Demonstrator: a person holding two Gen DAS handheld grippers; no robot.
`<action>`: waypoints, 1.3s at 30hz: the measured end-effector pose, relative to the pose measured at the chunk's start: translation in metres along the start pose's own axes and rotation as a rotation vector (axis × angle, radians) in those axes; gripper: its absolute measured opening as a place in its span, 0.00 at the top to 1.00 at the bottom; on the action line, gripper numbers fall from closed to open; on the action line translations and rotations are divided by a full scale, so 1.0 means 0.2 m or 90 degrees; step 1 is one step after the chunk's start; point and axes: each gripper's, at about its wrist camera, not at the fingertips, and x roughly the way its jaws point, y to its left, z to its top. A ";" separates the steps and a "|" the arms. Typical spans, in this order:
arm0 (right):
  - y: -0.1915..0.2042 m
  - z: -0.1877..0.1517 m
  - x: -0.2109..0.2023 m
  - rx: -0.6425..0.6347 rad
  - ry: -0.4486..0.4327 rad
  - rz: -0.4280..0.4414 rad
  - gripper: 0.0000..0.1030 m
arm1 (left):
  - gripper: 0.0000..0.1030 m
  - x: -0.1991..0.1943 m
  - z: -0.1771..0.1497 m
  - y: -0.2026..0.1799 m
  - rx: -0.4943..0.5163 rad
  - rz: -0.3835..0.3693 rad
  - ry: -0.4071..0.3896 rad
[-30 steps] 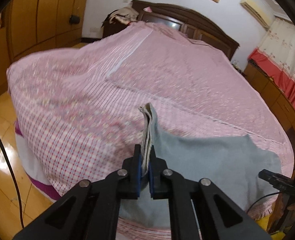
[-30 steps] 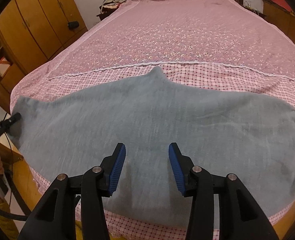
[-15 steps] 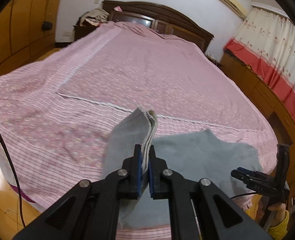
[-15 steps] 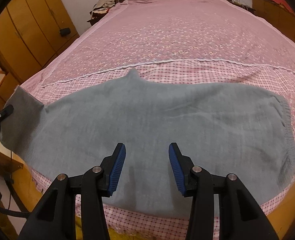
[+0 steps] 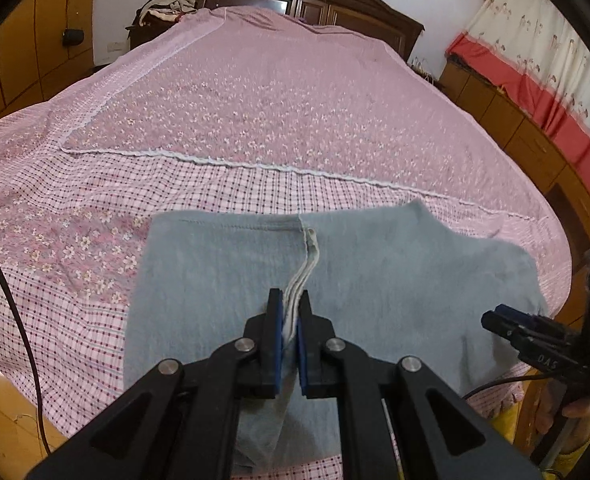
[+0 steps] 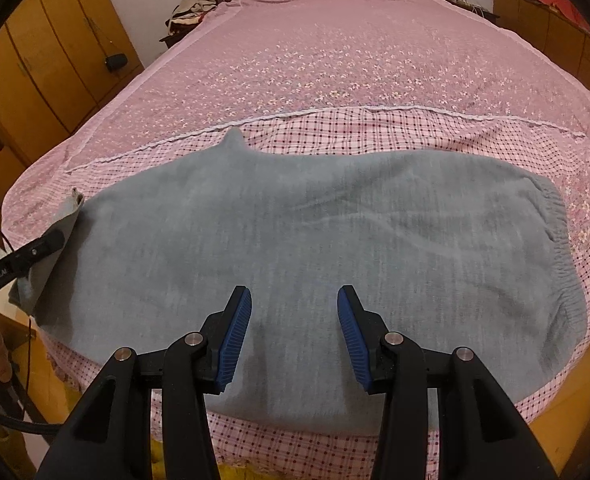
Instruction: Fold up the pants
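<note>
Grey pants (image 6: 315, 240) lie flat across the near end of the pink bedspread (image 6: 355, 60), nothing on top of them. Wooden wardrobes (image 6: 47, 60) stand beside the bed. My left gripper (image 5: 290, 308) pinches what looks like the cuff edge, lifted; my right gripper (image 6: 294, 312) hovers spread, holding nothing.

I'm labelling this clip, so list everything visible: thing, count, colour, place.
pants: one, grey, spread across the near end of the bed, leg end lifted.
bedspread: one, pink, floral and checked, covering the bed.
headboard: one, dark wood, far end.
wardrobe: one, yellow-brown, left wall.
curtain: one, cream and red, right side.
clothes pile: one, pale, beside the headboard.
left tool: black with blue pads, shut on the pants' leg end.
right tool: black with blue pads, open above the pants.
</note>
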 end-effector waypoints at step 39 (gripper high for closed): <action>0.43 0.09 0.09 -0.041 0.057 0.143 0.55 | 0.59 -0.19 -0.11 0.27 -0.081 0.090 -0.022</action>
